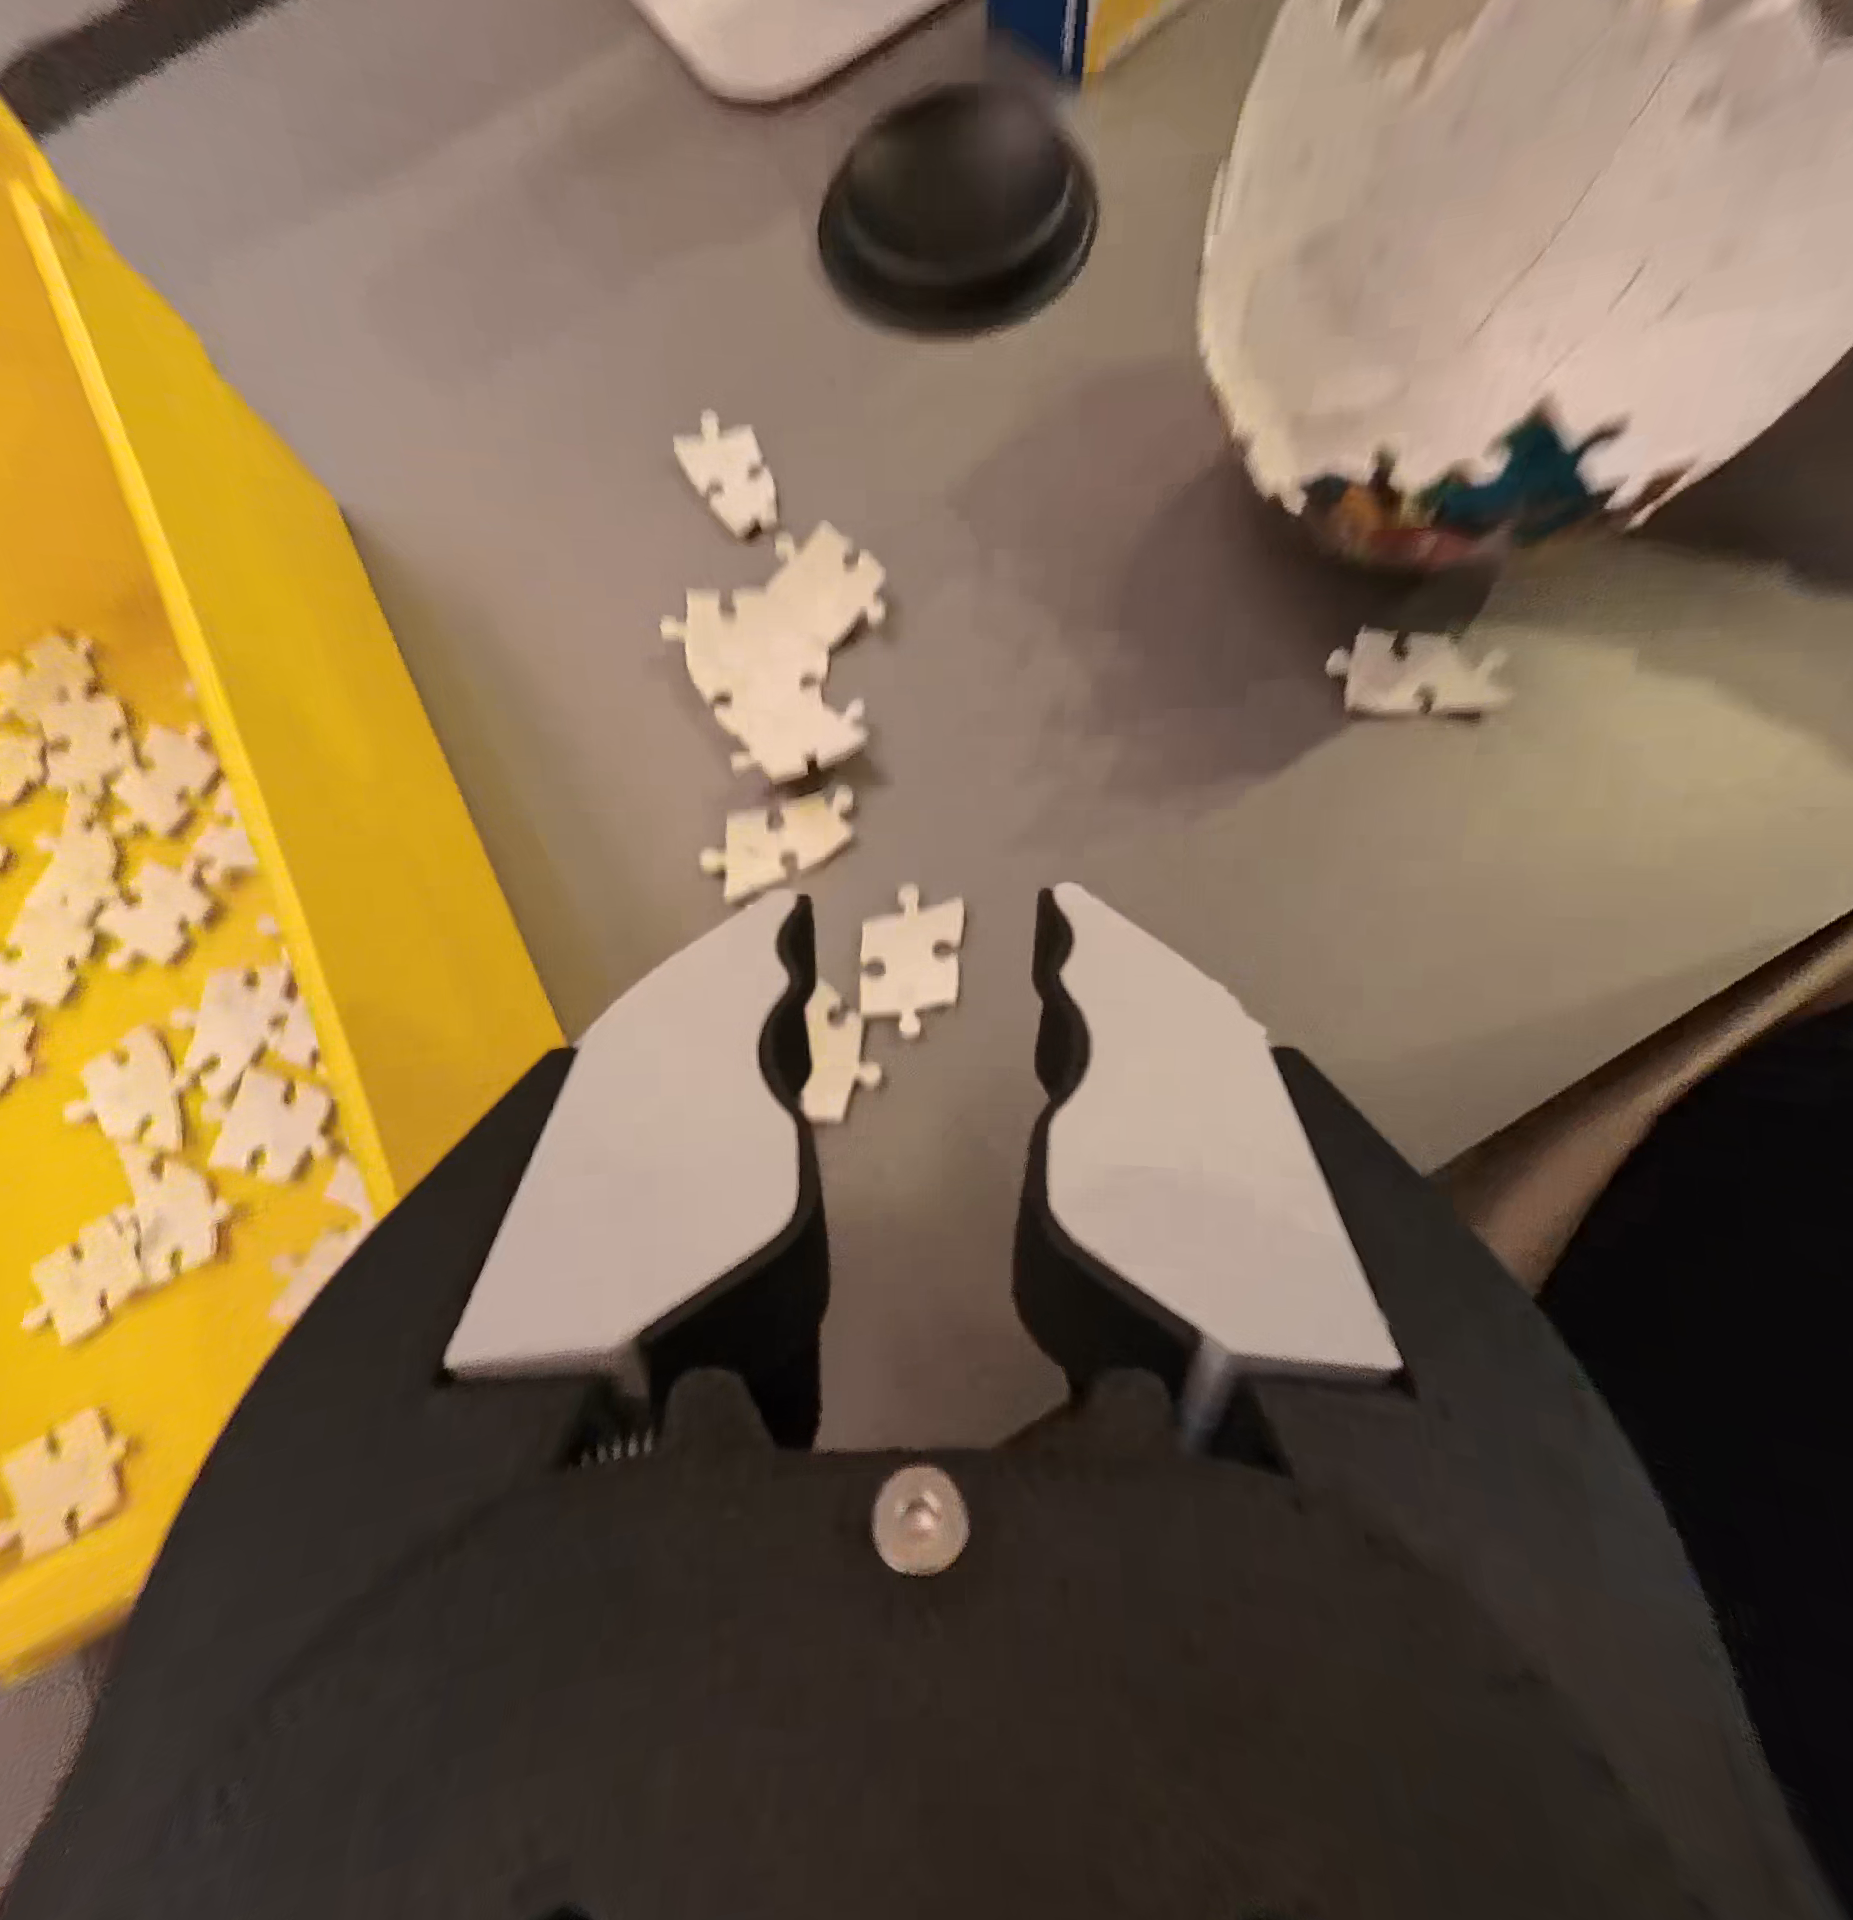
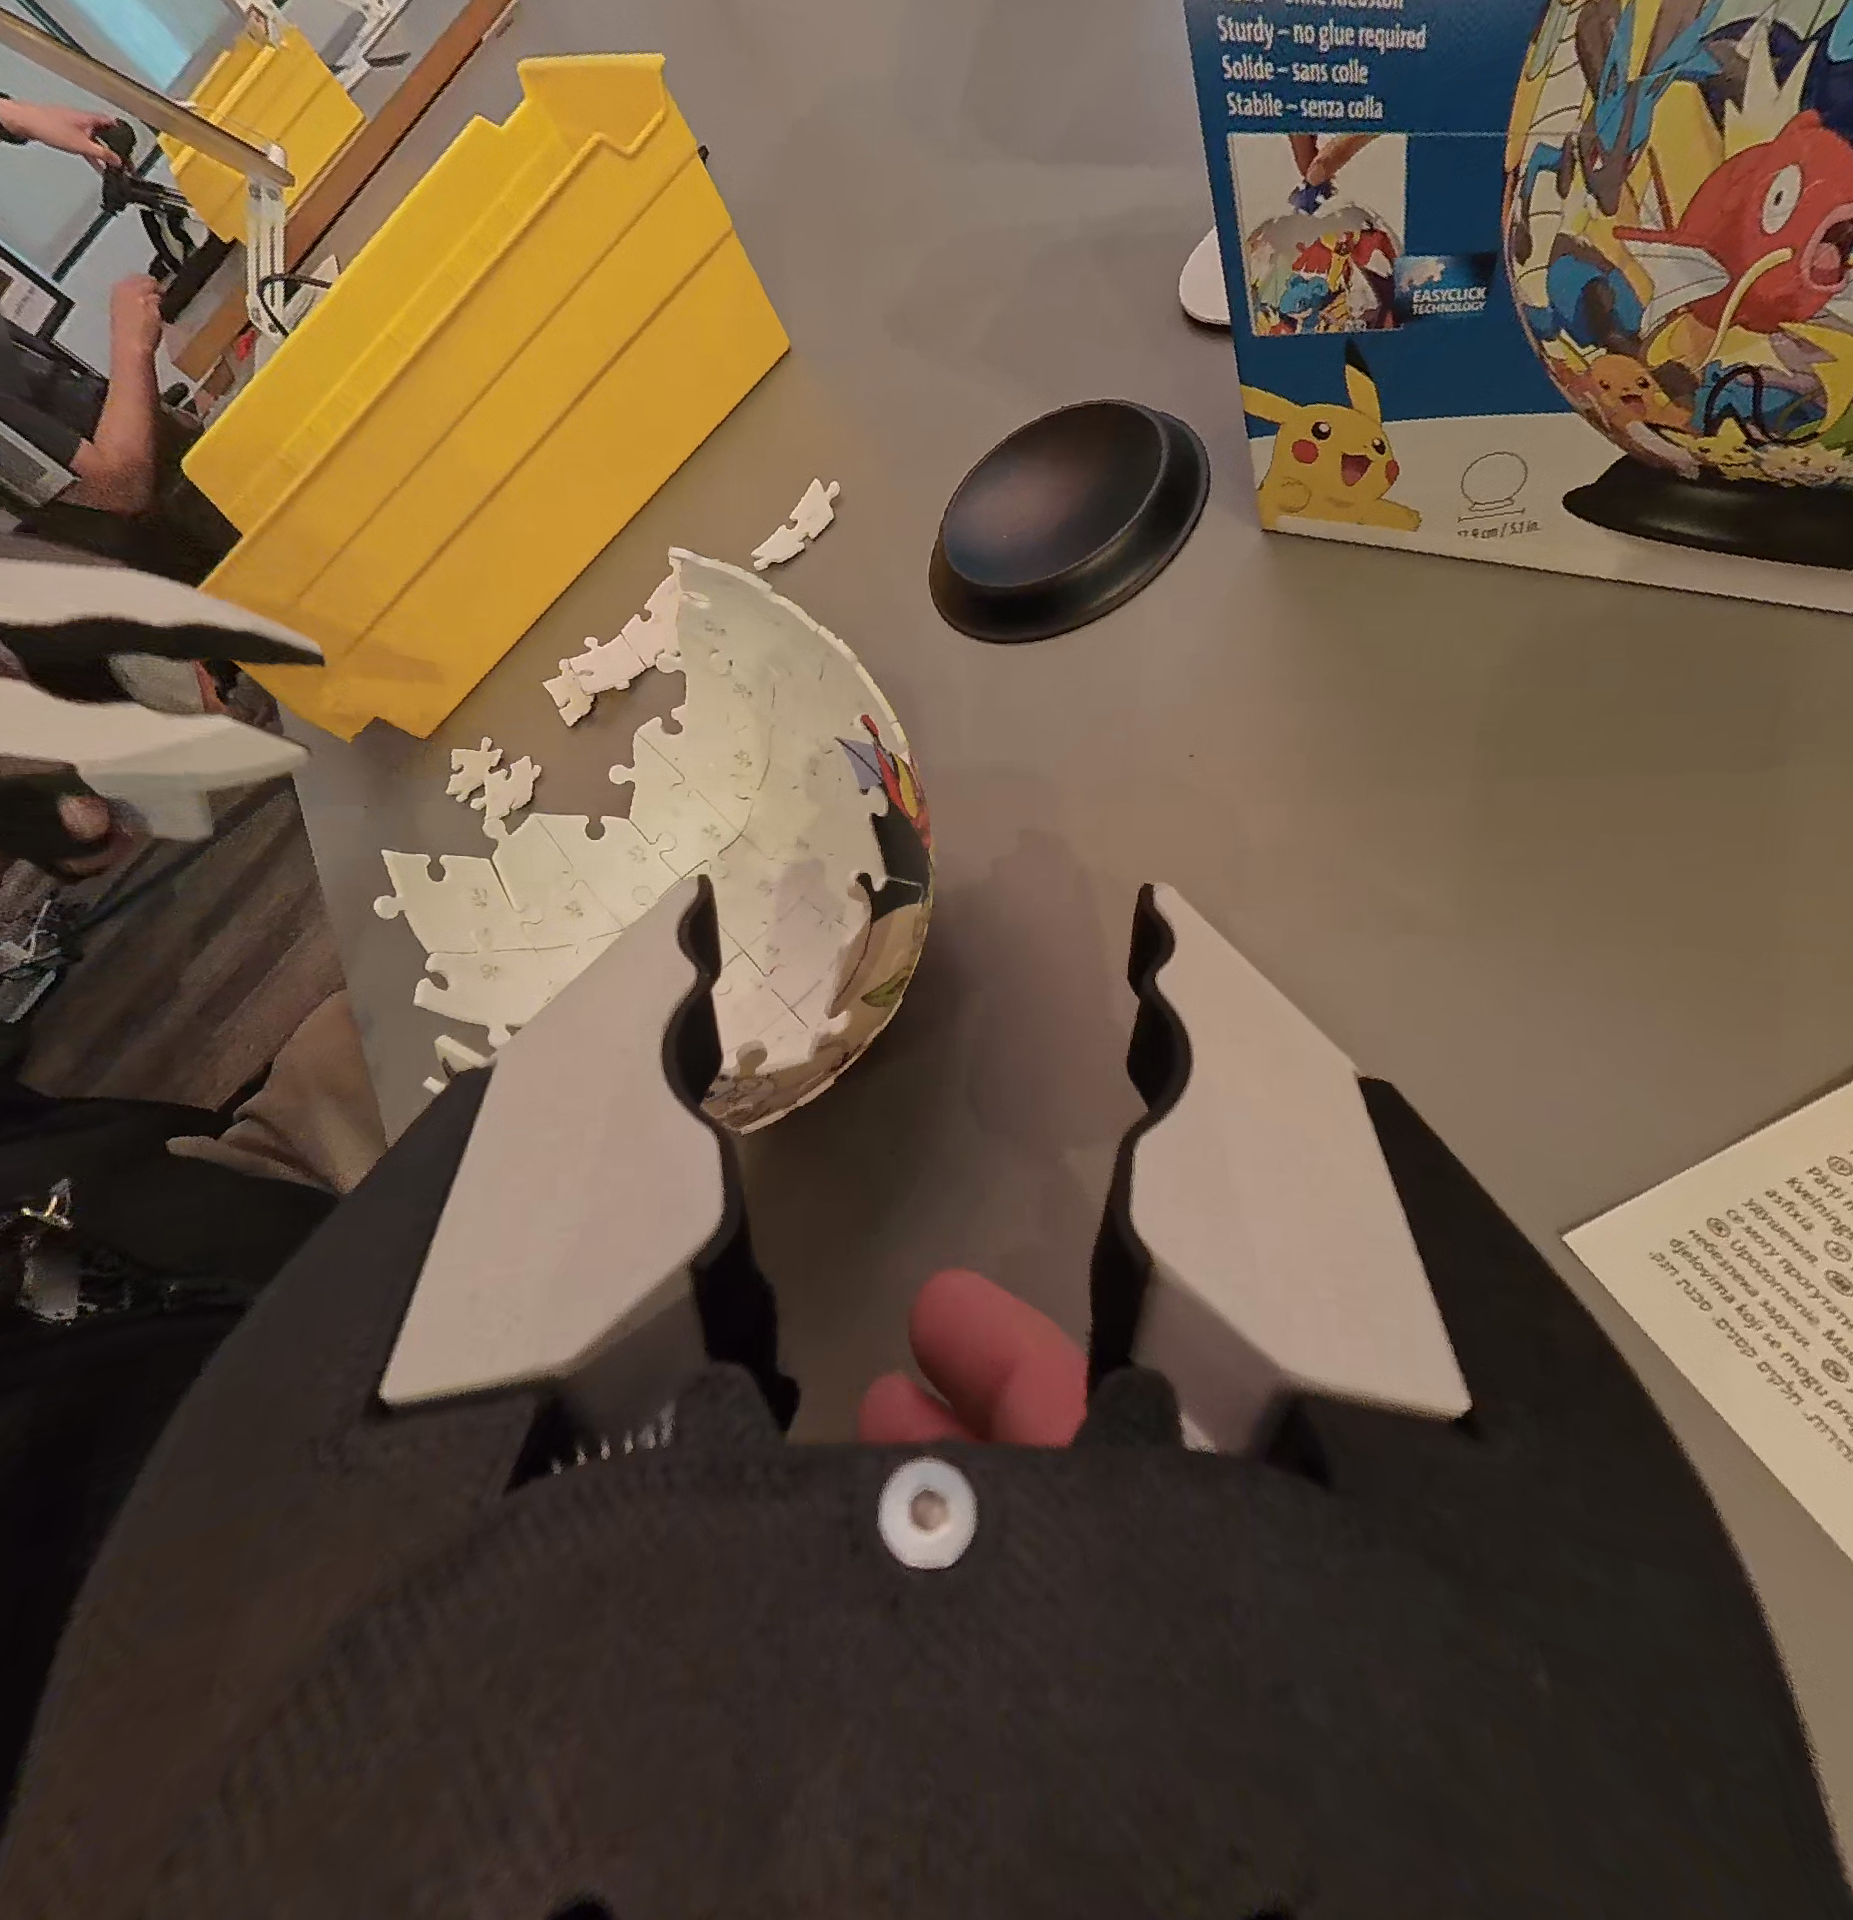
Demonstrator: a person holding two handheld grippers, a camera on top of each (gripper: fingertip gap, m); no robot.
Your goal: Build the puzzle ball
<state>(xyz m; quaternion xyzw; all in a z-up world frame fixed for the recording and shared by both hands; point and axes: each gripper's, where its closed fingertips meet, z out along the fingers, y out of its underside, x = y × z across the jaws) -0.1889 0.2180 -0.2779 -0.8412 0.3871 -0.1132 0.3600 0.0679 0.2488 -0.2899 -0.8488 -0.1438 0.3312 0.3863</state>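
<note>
A partly built puzzle ball (image 2: 776, 831) lies on its side on the grey table, white inside facing up, coloured outside at its right edge; it is blurred at the top right of the left wrist view (image 1: 1504, 260). Loose white pieces (image 1: 776, 644) lie in a line on the table. My left gripper (image 1: 920, 914) is open above a single piece (image 1: 909, 966), with another piece (image 1: 834, 1055) by its left finger. My right gripper (image 2: 922, 904) is open and empty, its left finger over the ball's near edge. The left gripper also shows at the left edge of the right wrist view (image 2: 278, 707).
A yellow bin (image 1: 278, 675) holding several white pieces (image 1: 122, 935) stands left. A black round stand (image 2: 1073, 520) sits mid-table. The puzzle box (image 2: 1524, 260) stands at the back right. A printed leaflet (image 2: 1753, 1288) lies right. A thumb (image 2: 984, 1351) shows between my right fingers.
</note>
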